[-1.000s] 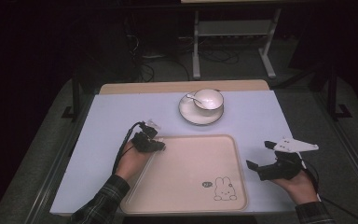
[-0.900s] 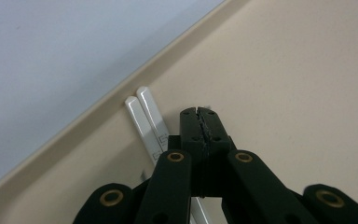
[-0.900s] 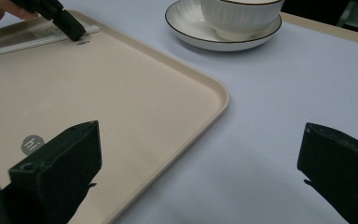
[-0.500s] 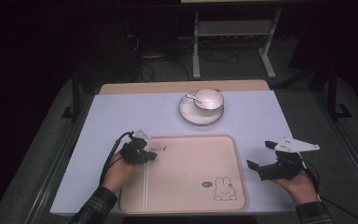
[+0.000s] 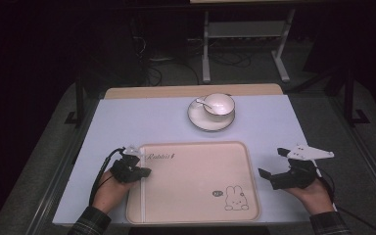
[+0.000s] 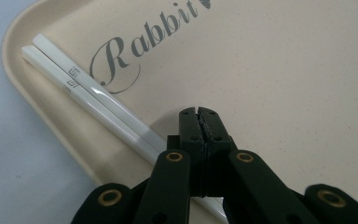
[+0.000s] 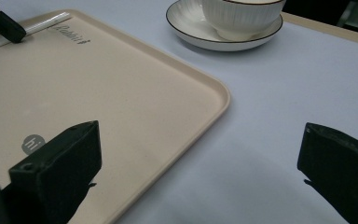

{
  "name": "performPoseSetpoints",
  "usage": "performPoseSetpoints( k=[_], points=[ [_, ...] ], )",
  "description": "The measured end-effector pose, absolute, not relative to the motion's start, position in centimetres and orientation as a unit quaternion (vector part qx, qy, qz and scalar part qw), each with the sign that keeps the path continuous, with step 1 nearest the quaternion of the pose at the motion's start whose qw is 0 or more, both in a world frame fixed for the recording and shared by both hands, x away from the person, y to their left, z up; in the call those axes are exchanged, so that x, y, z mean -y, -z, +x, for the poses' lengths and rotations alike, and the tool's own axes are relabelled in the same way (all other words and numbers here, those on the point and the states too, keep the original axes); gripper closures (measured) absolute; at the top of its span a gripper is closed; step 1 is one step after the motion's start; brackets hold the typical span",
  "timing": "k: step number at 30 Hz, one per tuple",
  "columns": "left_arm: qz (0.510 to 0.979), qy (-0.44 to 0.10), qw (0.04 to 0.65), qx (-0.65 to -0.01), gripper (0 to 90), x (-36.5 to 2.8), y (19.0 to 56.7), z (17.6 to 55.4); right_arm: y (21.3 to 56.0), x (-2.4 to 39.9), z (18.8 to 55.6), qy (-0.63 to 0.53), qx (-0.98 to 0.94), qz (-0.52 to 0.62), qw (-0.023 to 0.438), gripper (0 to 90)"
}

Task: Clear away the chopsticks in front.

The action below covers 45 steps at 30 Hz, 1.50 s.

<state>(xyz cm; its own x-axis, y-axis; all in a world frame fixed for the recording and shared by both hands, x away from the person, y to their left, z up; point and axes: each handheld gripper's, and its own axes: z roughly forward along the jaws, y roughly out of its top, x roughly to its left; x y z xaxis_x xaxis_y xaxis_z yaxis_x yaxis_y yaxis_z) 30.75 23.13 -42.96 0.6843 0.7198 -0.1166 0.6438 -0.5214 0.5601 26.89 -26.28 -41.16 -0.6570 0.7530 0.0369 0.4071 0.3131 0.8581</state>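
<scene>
Up close, the left gripper (image 6: 199,122) has its jaws pressed together on nothing, over the tray (image 6: 279,74), just beside two white chopsticks (image 6: 98,100) lying along the rim. From above, the right gripper (image 5: 270,169) rests on the worktop (image 5: 142,122), jaws wide apart, beside the tray's right edge.

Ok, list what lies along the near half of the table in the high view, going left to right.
Left claw → white chopsticks along the tray's left rim → rabbit picture on the beige tray → right claw.
</scene>
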Motion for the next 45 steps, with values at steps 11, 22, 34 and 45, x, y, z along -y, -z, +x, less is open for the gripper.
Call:
performPoseSetpoints(
  k=[11, 22, 34, 45],
  points=[
    [0.866, -0.065, 0.323, -0.376, 87.7, -23.0, 41.8, 30.6, 41.2, 26.3, 26.9, -0.456, -0.788, 0.367, 0.190, 0.0],
    [0.842, -0.105, 0.404, -0.342, 56.4, -26.0, 39.2, 28.5, 41.0, 26.4, 26.7, -0.458, -0.786, 0.367, 0.191, 0.0],
    [0.822, -0.146, 0.420, -0.356, 20.7, -29.7, 40.2, 26.9, 40.8, 26.5, 26.1, -0.463, -0.783, 0.367, 0.194, 0.0],
    [0.824, -0.156, 0.411, -0.358, 16.7, -30.1, 40.8, 26.6, 40.7, 26.6, 26.1, -0.469, -0.781, 0.362, 0.199, 0.0]
  ],
)
